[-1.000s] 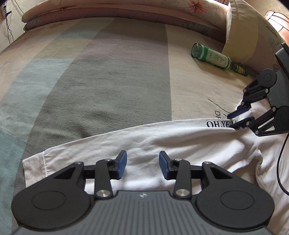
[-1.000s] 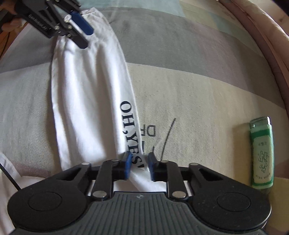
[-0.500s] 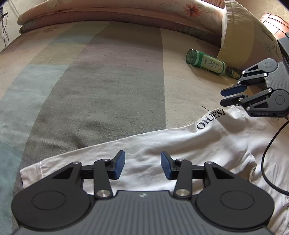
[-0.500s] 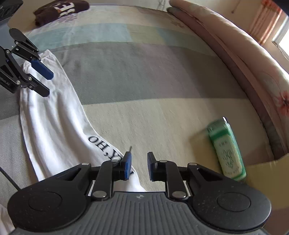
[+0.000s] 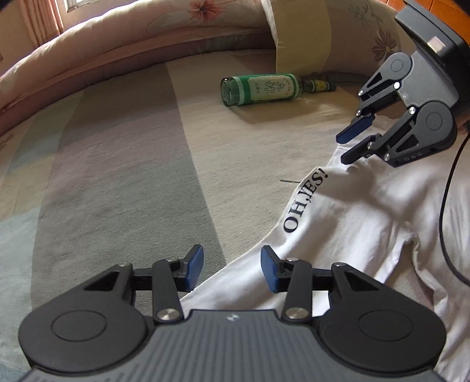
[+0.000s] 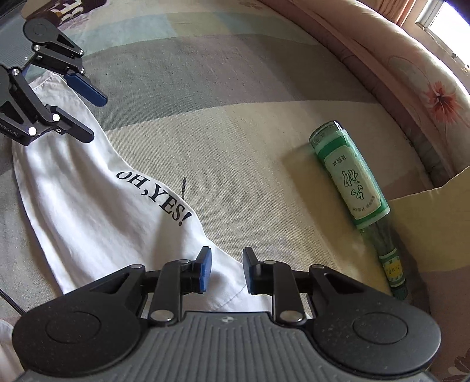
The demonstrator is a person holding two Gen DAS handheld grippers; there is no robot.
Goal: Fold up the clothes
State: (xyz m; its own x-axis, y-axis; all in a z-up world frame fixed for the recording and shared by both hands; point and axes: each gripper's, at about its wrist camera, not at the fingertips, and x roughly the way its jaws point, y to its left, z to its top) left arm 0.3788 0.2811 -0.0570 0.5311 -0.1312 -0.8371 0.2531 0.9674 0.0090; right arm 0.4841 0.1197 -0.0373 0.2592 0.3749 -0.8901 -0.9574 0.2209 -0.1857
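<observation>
Both grippers above white shirt (image 5: 352, 211)

A white shirt (image 6: 88, 211) lying on a striped bed carries the black printed words "OH,YES!" along its folded edge. A green glass bottle (image 6: 351, 182) lying nearby bears a white label with Chinese characters, too small to make out. The left gripper (image 6: 88, 114) shows part of a word ending "obot.AI". Large pale letters mark a dark garment (image 6: 67, 8), cut off and unreadable.
</observation>
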